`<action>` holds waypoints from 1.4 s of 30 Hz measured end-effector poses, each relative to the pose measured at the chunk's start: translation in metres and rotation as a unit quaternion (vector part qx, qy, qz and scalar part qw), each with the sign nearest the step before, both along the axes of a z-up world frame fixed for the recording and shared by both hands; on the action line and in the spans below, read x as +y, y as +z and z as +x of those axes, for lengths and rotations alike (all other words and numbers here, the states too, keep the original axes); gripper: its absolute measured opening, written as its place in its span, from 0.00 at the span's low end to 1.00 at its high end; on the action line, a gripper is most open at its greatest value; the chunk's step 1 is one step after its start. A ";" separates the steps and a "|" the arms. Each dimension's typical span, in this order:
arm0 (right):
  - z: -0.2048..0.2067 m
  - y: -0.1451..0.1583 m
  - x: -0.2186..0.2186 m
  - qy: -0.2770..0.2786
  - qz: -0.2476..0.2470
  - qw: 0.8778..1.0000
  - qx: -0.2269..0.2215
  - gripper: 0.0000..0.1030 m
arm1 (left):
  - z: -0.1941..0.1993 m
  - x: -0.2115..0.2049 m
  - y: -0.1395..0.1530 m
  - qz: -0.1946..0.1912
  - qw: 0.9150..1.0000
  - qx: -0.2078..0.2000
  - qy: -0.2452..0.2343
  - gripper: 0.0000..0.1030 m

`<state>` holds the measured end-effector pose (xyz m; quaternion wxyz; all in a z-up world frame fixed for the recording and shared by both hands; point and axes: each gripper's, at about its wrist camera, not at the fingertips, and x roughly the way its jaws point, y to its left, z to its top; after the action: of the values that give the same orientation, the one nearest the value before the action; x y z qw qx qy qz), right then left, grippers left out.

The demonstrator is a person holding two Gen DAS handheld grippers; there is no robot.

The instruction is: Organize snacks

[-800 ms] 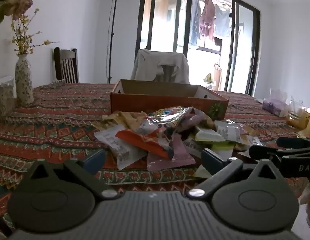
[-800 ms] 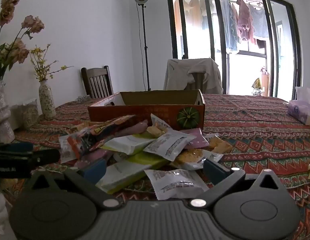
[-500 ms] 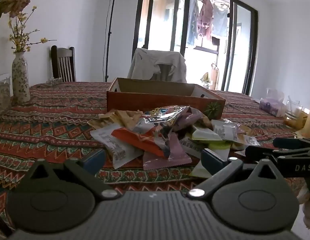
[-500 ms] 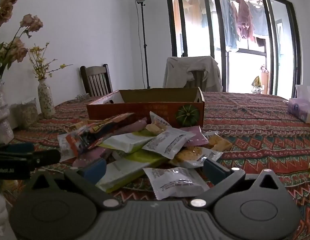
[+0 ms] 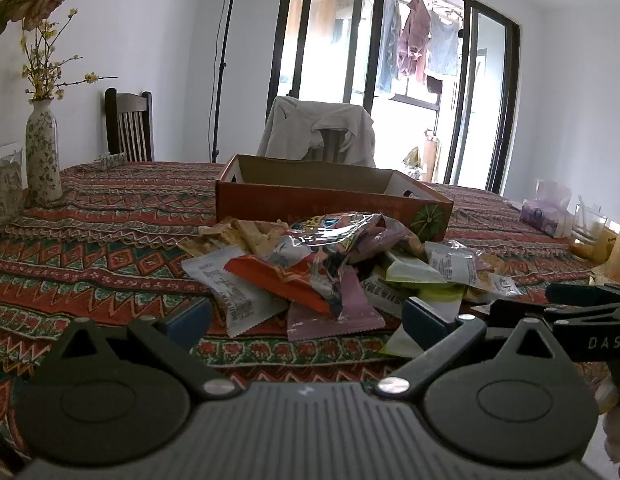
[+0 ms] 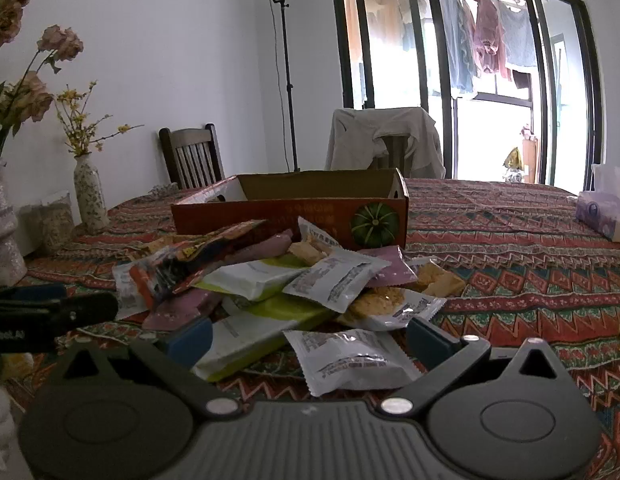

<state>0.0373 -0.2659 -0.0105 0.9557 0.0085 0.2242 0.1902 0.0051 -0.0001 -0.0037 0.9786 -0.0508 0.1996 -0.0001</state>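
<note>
Here, left wrist view: the left gripper (image 5: 305, 322) has its fingers spread wide and empty, just short of the snack pile (image 5: 342, 264), which lies on the patterned tablecloth (image 5: 89, 248) before the cardboard box (image 5: 330, 196). Right wrist view: the right gripper (image 6: 310, 338), equally wide and empty, frames a white packet (image 6: 350, 354) at the pile's near edge without touching it.

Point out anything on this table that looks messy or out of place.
The snack packets lie in a loose, overlapping heap on the patterned tablecloth, in front of the cardboard box rather than in it. As far as its interior shows, the box looks empty. Nothing looks torn or spilled.
</note>
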 end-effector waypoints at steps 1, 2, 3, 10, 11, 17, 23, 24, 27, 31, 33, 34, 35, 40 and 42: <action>0.000 0.000 0.000 0.000 0.000 1.000 0.000 1.00 | 0.000 0.000 0.000 0.000 1.000 0.000 0.000 1.00; 0.000 0.000 0.000 0.000 0.000 1.000 0.000 1.00 | 0.000 0.000 0.000 -0.001 1.000 0.001 0.000 1.00; 0.000 0.000 0.000 0.000 0.000 1.000 0.001 1.00 | 0.000 0.000 0.000 -0.001 1.000 0.002 0.000 1.00; 0.000 0.000 0.000 -0.001 0.000 1.000 0.003 1.00 | 0.000 0.000 -0.001 -0.003 1.000 0.001 0.000 1.00; 0.000 0.000 0.000 -0.001 -0.001 1.000 0.003 1.00 | 0.000 0.001 -0.001 -0.003 1.000 0.001 0.000 1.00; 0.000 0.000 0.000 -0.001 -0.001 1.000 0.003 1.00 | -0.001 0.001 0.000 -0.005 1.000 -0.002 0.003 1.00; 0.001 0.000 0.000 0.000 -0.001 1.000 0.003 1.00 | -0.001 0.001 0.000 -0.005 1.000 -0.002 0.002 1.00; 0.001 0.000 0.000 -0.001 -0.001 1.000 0.003 1.00 | -0.001 0.001 0.000 -0.005 1.000 -0.002 0.002 1.00; 0.000 0.000 0.000 -0.001 -0.001 1.000 0.003 1.00 | -0.001 0.000 0.000 -0.006 1.000 -0.003 0.002 1.00; 0.001 0.000 0.000 0.000 -0.001 1.000 0.004 1.00 | -0.001 0.000 0.000 -0.006 1.000 -0.003 0.002 1.00; 0.001 0.000 0.000 0.000 0.000 1.000 0.004 1.00 | -0.001 0.000 0.000 -0.006 1.000 -0.003 0.002 1.00; 0.001 0.000 -0.001 0.000 0.000 1.000 0.004 1.00 | -0.001 0.000 0.000 -0.006 1.000 -0.003 0.002 1.00; 0.001 0.000 -0.001 -0.001 0.000 1.000 0.004 1.00 | -0.001 0.000 0.000 -0.006 1.000 -0.003 0.002 1.00; 0.000 -0.001 -0.001 -0.001 0.000 1.000 0.004 1.00 | -0.001 0.000 0.000 -0.006 1.000 -0.003 0.002 1.00; 0.001 0.000 0.000 -0.001 0.000 1.000 0.004 1.00 | -0.001 0.000 0.000 -0.006 1.000 -0.004 0.002 1.00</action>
<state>0.0379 -0.2664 -0.0107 0.9548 0.0095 0.2285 0.1896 0.0038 -0.0002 -0.0040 0.9790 -0.0571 0.1958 0.0006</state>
